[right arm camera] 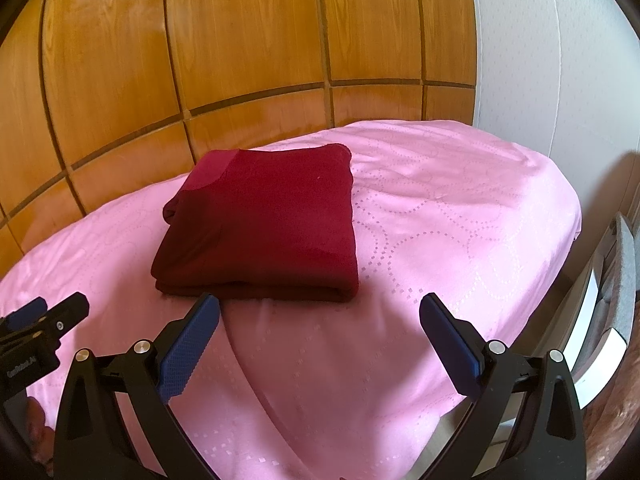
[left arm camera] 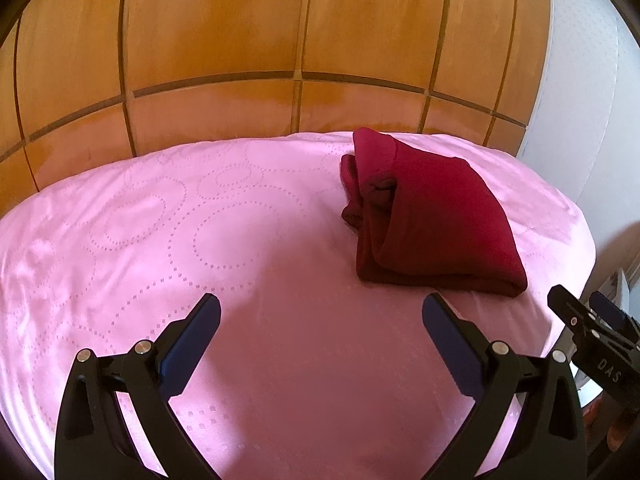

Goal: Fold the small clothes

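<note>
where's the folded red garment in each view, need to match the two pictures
Left wrist view: the folded red garment lies right of centre on the pink bedspread, ahead of the right finger of the left gripper.
Right wrist view: it lies left of centre, just beyond the left finger of the right gripper.
Shared landmark: the wooden panelled wall behind the bed.

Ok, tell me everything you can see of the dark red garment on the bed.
The dark red garment is soft, knit-looking cloth folded into a thick, roughly square stack of several layers. A lighter red band runs along its far left corner. Loose bunched folds stick out on its left side in the left wrist view. It lies flat on the pink bedspread; neither gripper touches it.
</note>
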`<state>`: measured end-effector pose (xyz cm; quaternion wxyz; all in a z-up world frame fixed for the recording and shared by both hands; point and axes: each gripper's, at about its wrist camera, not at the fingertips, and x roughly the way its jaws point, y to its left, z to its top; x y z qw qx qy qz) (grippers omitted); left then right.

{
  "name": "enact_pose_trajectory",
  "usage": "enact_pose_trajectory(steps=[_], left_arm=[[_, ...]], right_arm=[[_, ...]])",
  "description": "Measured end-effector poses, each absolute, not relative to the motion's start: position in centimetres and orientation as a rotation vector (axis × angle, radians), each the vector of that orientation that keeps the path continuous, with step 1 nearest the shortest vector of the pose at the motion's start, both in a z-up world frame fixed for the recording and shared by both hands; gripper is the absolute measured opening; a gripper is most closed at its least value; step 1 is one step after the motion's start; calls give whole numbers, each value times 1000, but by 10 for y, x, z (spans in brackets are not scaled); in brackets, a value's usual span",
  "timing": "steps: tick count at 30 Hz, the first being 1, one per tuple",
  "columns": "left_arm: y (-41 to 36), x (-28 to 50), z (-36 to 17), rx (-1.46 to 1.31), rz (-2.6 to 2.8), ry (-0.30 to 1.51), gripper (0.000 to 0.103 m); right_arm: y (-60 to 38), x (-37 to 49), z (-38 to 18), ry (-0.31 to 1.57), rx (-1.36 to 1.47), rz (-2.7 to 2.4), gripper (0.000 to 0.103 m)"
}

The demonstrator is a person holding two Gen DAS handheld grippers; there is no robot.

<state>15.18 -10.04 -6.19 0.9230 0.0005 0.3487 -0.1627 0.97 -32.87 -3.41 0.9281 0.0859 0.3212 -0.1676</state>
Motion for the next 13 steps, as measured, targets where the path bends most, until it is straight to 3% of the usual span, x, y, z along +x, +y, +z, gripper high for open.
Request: enact_pose_trajectory(steps=[13], left_arm=[[-87, 161, -67, 77, -252, 674, 101]], right_arm=[[-337, 23, -45, 688, 215, -318, 99]])
